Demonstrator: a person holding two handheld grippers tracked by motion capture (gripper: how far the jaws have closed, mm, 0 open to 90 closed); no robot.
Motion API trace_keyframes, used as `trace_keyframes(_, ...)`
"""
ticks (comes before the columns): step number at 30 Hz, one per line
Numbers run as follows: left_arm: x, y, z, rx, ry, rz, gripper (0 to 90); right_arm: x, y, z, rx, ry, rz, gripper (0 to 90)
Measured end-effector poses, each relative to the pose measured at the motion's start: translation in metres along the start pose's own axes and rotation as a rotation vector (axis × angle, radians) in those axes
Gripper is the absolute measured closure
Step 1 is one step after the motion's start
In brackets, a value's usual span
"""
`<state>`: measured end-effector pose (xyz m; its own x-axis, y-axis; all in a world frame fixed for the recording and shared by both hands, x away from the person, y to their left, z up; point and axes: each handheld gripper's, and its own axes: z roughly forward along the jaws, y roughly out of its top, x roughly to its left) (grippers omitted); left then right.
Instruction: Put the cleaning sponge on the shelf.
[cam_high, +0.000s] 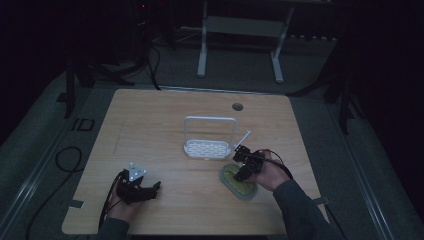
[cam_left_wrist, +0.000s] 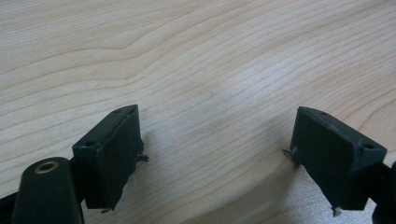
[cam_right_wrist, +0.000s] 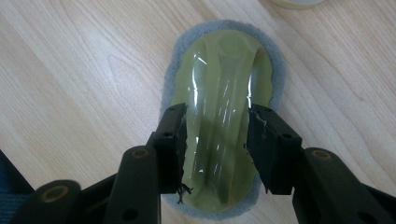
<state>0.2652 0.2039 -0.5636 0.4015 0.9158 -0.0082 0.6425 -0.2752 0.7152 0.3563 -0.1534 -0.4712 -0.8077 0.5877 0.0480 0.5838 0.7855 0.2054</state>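
A scrubber (cam_right_wrist: 224, 70), a glossy olive-green plastic grip on an oval grey pad, lies flat on the wooden table (cam_high: 165, 115); in the high view the scrubber (cam_high: 231, 176) sits at the front right. My right gripper (cam_right_wrist: 217, 140) reaches down over it, its jaws straddling the raised green ridge. The pads stand right at the ridge's sides, and no squeeze shows. At the front left my left gripper (cam_high: 152, 189) rests low over bare wood. The left gripper (cam_left_wrist: 215, 154) is open, with nothing between its jaws.
A white wire-handled rack (cam_high: 209, 148) stands at the table's middle, just behind the scrubber, with a thin white rod (cam_high: 243, 137) leaning at its right. A round cable hole (cam_high: 237, 106) lies near the far edge. A pale rim (cam_right_wrist: 294, 2) shows beyond the scrubber.
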Motion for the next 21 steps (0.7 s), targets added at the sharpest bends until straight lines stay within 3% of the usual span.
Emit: trace_keyframes(21,0.0,0.0,0.0,-0.001,-0.004,0.004,16.6,0.002,0.013,0.008,0.105,-0.014,-0.061,63.9)
